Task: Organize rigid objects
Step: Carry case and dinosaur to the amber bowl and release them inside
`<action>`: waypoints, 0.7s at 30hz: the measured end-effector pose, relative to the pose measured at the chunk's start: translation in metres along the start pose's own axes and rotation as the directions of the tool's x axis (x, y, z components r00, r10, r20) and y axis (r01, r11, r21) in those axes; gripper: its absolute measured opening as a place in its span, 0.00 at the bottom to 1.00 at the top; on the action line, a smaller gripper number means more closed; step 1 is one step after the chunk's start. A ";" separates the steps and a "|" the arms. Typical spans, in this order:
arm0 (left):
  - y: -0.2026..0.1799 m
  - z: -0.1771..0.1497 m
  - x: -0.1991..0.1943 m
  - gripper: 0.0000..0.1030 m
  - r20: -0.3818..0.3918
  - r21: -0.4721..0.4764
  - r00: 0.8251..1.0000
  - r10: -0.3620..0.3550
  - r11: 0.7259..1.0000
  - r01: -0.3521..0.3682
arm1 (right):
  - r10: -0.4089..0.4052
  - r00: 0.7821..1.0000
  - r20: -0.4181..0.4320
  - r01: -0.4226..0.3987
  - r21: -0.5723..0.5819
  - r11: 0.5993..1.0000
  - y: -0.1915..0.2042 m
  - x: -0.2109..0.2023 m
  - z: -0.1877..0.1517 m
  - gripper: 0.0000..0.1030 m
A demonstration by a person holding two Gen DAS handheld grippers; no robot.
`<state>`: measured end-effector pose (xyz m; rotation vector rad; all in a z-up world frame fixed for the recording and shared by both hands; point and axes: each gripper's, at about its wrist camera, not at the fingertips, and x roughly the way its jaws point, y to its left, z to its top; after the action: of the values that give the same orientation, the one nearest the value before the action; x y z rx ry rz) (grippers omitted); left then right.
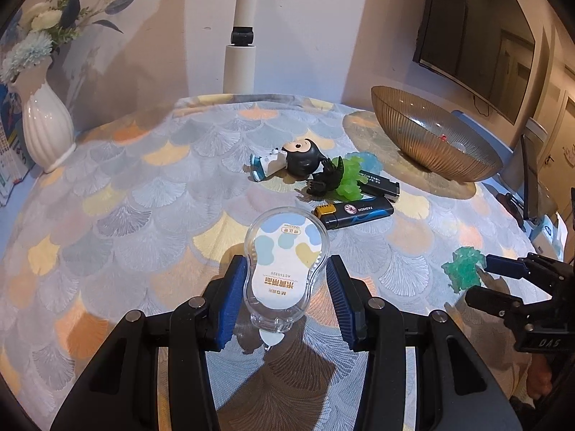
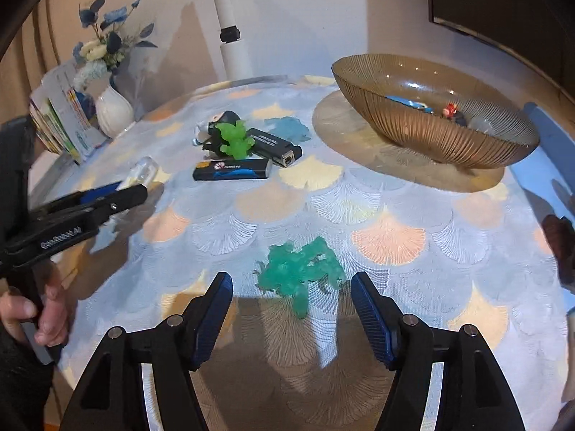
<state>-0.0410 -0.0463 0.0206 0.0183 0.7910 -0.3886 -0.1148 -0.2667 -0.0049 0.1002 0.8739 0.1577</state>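
My left gripper (image 1: pixel 285 269) is open around a clear correction-tape case (image 1: pixel 284 262) that lies on the tablecloth; small gaps show on both sides. My right gripper (image 2: pixel 291 287) is open just before a teal jelly toy (image 2: pixel 300 269), which also shows in the left wrist view (image 1: pixel 461 269). Further back lie a blue lighter (image 1: pixel 354 212), a black lighter (image 1: pixel 381 183), a light green toy (image 1: pixel 346 176), a black dinosaur toy (image 1: pixel 323 179), a black-headed figure (image 1: pixel 287 161) and a pale blue toy (image 2: pixel 289 127). The ribbed amber bowl (image 2: pixel 413 122) holds several small items.
A white vase with blue flowers (image 1: pixel 45 125) stands at the table's far left, with booklets (image 2: pixel 61 118) beside it. A white pole (image 1: pixel 240 54) rises behind the table. A dark screen (image 1: pixel 474 36) hangs on the right wall. The bowl sits on a round mat (image 2: pixel 359 143).
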 end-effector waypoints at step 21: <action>-0.021 0.046 -0.036 0.41 0.064 0.033 0.995 -0.073 0.997 0.071 | -0.116 0.975 0.188 0.114 0.022 0.993 -0.009 -0.059 0.038 0.46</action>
<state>-0.0397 -0.0615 0.0812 0.0058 0.7226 -0.4674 -0.1213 -0.2866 0.0625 0.0729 0.6884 0.0340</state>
